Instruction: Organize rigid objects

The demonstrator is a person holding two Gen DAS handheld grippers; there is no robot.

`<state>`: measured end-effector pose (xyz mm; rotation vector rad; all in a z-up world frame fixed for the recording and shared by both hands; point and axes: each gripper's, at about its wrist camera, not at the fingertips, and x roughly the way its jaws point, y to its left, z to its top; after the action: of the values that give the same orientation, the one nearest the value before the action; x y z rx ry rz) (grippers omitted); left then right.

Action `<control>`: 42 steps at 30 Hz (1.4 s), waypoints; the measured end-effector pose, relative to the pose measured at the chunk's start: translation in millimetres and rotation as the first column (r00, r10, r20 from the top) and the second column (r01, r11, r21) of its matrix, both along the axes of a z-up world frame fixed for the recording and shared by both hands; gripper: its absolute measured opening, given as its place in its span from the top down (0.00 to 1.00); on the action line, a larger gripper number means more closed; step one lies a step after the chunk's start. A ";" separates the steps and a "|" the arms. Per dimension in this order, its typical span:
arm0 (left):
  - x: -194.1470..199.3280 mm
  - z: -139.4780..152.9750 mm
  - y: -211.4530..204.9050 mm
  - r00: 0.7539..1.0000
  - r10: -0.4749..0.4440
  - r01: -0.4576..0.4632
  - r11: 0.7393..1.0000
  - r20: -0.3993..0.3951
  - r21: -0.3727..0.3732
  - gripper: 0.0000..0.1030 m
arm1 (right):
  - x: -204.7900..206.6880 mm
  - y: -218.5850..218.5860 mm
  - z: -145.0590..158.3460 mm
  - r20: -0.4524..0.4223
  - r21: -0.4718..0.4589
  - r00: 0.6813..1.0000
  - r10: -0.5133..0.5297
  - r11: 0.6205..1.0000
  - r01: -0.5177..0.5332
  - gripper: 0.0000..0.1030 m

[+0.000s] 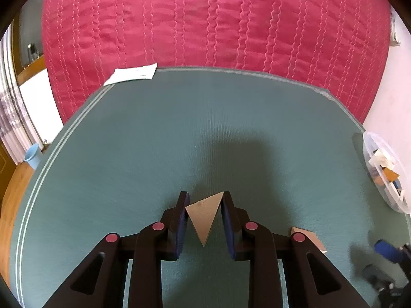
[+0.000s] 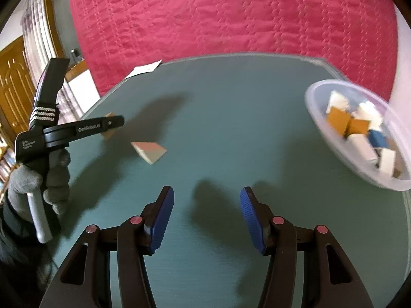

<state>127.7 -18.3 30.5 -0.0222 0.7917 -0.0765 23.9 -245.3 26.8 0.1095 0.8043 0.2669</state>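
Note:
My left gripper (image 1: 204,197) is shut on a tan triangular wooden block (image 1: 204,217), held above the green mat (image 1: 154,141). In the right wrist view the left gripper (image 2: 113,125) is at the left, with that block (image 2: 109,133) partly hidden behind its fingers. A second triangular block (image 2: 149,151) lies on the mat; in the left wrist view it (image 1: 309,238) is to the right of my fingers. My right gripper (image 2: 206,200) is open and empty above the mat. A clear plastic bowl (image 2: 321,125) at the right holds several white, orange and blue blocks.
The green mat (image 2: 231,102) lies on a red quilted bedspread (image 1: 205,20). A white paper (image 1: 132,74) sits at the mat's far left corner. A blue cup (image 1: 32,156) stands off the mat at the left. The bowl (image 1: 370,141) sits at the mat's right edge.

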 end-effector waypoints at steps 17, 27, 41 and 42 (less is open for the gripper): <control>-7.1 11.8 14.7 0.997 0.067 -0.067 0.998 0.045 0.003 0.74 | 48.3 77.6 -6.7 -0.075 0.022 0.991 0.109 0.994 -0.108 0.46; -6.3 11.9 15.7 0.997 0.074 -0.074 0.997 0.035 -0.004 0.74 | 63.3 98.3 -6.6 -0.037 -0.059 0.997 0.061 0.996 -0.063 0.52; -9.2 12.3 14.5 0.999 0.043 -0.043 0.999 0.026 -0.027 0.74 | 42.6 70.7 -4.6 -0.016 -0.062 0.998 0.059 0.996 -0.060 0.63; -8.3 12.7 15.9 0.999 0.042 -0.041 0.999 0.021 -0.035 0.74 | 39.4 67.0 -3.9 -0.013 -0.059 0.998 0.056 0.997 -0.056 0.63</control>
<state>119.4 -2.4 43.2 -0.0709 0.7675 -0.0512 63.3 -178.3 22.9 0.0329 0.8266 0.2954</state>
